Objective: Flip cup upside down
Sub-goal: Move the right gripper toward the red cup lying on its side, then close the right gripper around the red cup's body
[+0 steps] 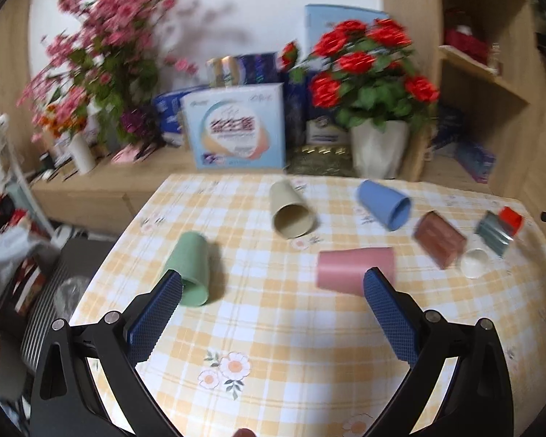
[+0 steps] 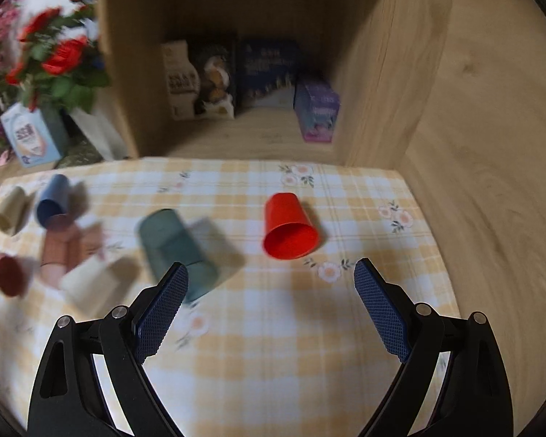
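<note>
Several cups lie on their sides on the yellow checked tablecloth (image 1: 273, 327). In the left wrist view I see a green cup (image 1: 191, 267), a beige cup (image 1: 291, 209), a blue cup (image 1: 384, 204) and a pink cup (image 1: 353, 269). My left gripper (image 1: 273, 284) is open and empty, between the green and pink cups, above the cloth. In the right wrist view a red cup (image 2: 289, 231) lies with its mouth toward me, and a dark teal cup (image 2: 176, 255) lies to its left. My right gripper (image 2: 271, 273) is open and empty, just short of the red cup.
A brown cup (image 1: 440, 240), a white cup (image 1: 473, 262) and the teal cup (image 1: 495, 233) lie at the table's right in the left view. Flower pots (image 1: 380, 145) and boxes (image 1: 236, 127) stand behind the table. A wooden shelf unit (image 2: 244, 73) stands beyond the far edge.
</note>
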`<state>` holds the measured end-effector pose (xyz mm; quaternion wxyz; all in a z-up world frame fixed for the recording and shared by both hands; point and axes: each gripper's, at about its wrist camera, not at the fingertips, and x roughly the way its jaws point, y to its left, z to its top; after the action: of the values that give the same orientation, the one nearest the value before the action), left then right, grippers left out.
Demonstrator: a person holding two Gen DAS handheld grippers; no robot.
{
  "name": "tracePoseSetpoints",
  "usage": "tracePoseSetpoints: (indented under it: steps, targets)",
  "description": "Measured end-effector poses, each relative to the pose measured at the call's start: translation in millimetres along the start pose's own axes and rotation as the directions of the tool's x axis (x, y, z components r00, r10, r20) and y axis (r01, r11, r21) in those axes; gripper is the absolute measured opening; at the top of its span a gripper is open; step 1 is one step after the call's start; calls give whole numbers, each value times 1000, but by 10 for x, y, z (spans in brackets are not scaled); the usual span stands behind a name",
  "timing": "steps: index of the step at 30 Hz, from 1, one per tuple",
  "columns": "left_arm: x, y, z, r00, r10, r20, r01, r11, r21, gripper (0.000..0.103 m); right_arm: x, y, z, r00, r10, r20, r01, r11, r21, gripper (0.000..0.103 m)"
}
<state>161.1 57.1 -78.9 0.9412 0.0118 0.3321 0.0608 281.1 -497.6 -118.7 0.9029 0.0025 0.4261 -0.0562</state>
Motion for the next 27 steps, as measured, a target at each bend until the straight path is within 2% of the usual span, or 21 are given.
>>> tracePoseSetpoints:
  steps: [4, 9, 14, 21, 22, 23, 26, 27]
  targets:
    - [138, 24, -81, 998, 52, -20, -53, 999, -12, 97, 543, -83, 212, 997, 5, -76, -8, 1000, -29, 89]
    - [318, 95, -110, 997, 52, -61, -55, 997, -53, 97, 1075, -196, 398, 989, -17, -147, 19, 1000, 14, 89]
    - [456, 90, -95, 995, 52, -80, -56, 997, -57, 97, 1374, -264, 493, 984, -1, -176, 14, 997, 74, 89]
    - [591, 6, -111, 994, 40, -106, -45, 998, -48, 97, 1690, -241, 461, 966, 7, -258, 13, 997, 77, 88]
    - [601, -1, -118, 993, 35, -110, -41, 998, -45, 97, 1709, -248, 455, 964, 10, -266, 12, 996, 84, 65]
    - [602, -10, -123, 993, 34, -112, -39, 998, -44, 97, 1737, -264, 446, 959, 15, -284, 13, 995, 97, 61]
    - [605, -8, -135, 993, 17, -116, -24, 998, -53, 97, 1727, -316, 445, 952, 49, -303, -3, 988, 152, 60]
    - [606, -5, -141, 993, 12, -117, -19, 998, -53, 97, 1714, -329, 438, 950, 53, -307, -4, 987, 159, 57]
